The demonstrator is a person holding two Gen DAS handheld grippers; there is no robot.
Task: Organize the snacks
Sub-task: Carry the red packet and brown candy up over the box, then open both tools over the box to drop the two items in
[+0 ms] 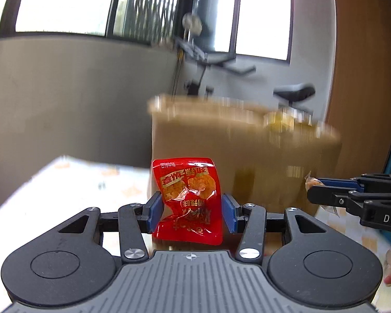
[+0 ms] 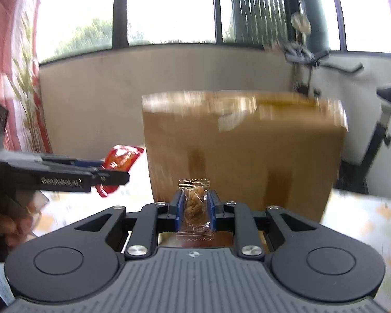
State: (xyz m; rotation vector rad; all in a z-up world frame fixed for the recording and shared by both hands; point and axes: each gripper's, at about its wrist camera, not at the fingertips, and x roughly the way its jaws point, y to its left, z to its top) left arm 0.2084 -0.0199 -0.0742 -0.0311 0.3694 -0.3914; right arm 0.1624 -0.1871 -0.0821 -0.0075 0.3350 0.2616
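- Left gripper: blue pads clamped on a red snack pouch, held upright, off the table, in front of the box.
- Right gripper: closed tight on a small clear-wrapped snack, brown piece inside, wrapper ends sticking out above and below the pads.
- Cardboard box: stands on the patterned table, just beyond both grippers. Top edge blurred; cannot tell what's inside from either wrist view.
- Both grippers side by side, apart, each visible in the other's view.
- Exercise bike behind the box, by the windows.
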